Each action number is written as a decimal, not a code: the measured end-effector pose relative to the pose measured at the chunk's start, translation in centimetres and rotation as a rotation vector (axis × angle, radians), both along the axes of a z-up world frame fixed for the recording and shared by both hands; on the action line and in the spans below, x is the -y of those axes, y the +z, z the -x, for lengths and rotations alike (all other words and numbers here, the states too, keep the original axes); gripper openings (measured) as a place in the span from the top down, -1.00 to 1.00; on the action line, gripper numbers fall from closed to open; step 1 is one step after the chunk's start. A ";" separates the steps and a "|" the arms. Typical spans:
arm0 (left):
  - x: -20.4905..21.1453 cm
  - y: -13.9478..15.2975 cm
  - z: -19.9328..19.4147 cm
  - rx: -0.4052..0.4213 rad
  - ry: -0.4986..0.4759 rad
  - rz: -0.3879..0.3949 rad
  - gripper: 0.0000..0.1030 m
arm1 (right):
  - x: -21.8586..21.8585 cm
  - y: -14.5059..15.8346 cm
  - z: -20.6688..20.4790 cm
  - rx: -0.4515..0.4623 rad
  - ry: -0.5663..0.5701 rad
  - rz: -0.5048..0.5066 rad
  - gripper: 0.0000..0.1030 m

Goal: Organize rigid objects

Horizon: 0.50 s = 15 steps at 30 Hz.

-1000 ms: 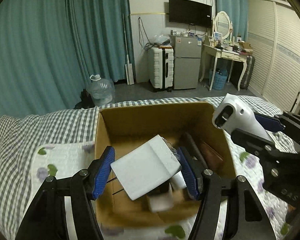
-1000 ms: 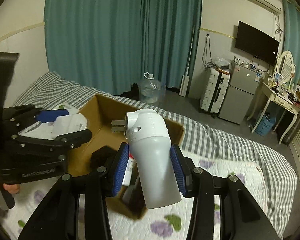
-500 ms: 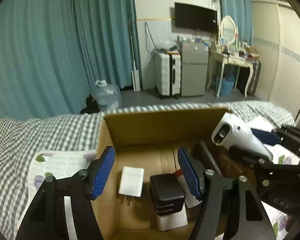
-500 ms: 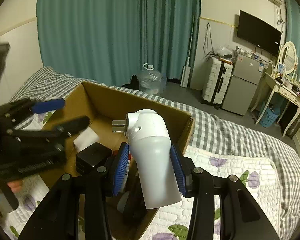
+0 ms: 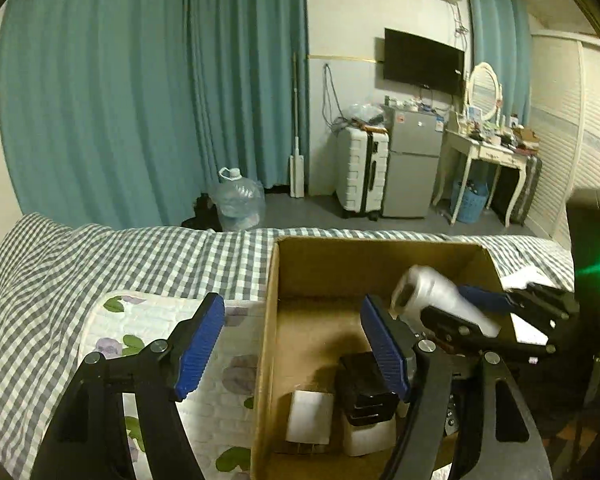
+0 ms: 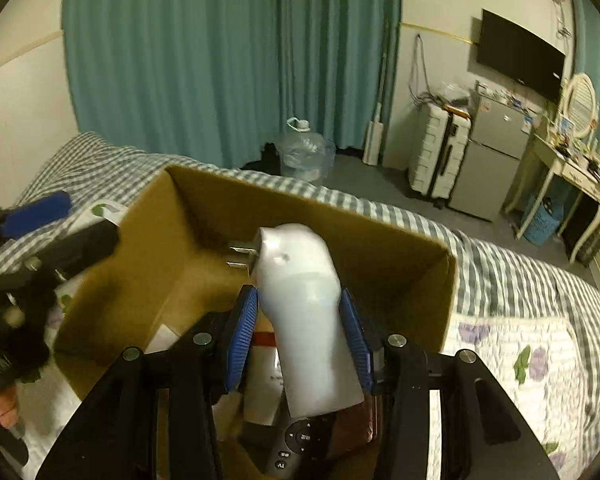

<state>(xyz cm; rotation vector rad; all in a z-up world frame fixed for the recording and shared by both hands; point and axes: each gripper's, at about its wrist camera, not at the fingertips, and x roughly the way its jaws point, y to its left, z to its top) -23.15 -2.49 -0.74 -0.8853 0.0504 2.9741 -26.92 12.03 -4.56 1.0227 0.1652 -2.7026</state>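
An open cardboard box point(image 5: 376, 252) point(image 6: 308, 208) sits on the bed. My right gripper point(image 6: 300, 336) is shut on a white plug-in device point(image 6: 304, 316) with two metal prongs, held over the inside of the box; it also shows blurred in the left wrist view point(image 5: 440, 300). My left gripper point(image 5: 292, 344) is open and empty, straddling the box's left wall. In the box lie a white charger point(image 5: 310, 416), a black adapter point(image 5: 364, 388) on a white block, and a black remote point(image 6: 296, 444).
The bed has a grey checked cover point(image 5: 100, 256) and a white floral quilt point(image 5: 140, 320) point(image 6: 532, 360). Beyond the bed stand a water jug point(image 5: 238, 202), a white suitcase point(image 5: 360, 172), a small fridge point(image 5: 412, 168) and a dressing table point(image 5: 488, 152).
My left gripper dropped the white charger into the box, then drew back and left, open. My right gripper moved the white plug-in device lower into the box.
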 end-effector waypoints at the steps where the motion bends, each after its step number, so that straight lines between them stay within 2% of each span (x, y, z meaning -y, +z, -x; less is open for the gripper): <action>1: 0.0 0.2 -0.3 -0.014 0.011 0.004 -0.43 | -0.4 0.3 -0.4 -0.013 -0.015 0.001 -0.30; 4: -0.5 1.9 -2.6 -0.136 0.049 0.020 -0.43 | -1.8 2.2 -2.4 -0.057 -0.033 0.018 -0.35; 8: -1.4 5.4 -6.8 -0.277 0.032 0.024 -0.43 | -3.6 5.7 -6.9 -0.154 -0.066 0.005 -0.74; 9: -1.6 6.2 -7.7 -0.301 0.027 0.021 -0.43 | -4.1 6.8 -8.5 -0.183 -0.079 0.003 -0.78; 12: -2.3 8.3 -10.9 -0.351 0.000 0.019 -0.54 | -5.2 9.3 -11.7 -0.226 -0.102 0.023 -0.86; 15: -2.4 9.3 -12.9 -0.344 -0.037 0.014 -0.56 | -5.9 11.4 -15.1 -0.263 -0.136 0.041 -0.99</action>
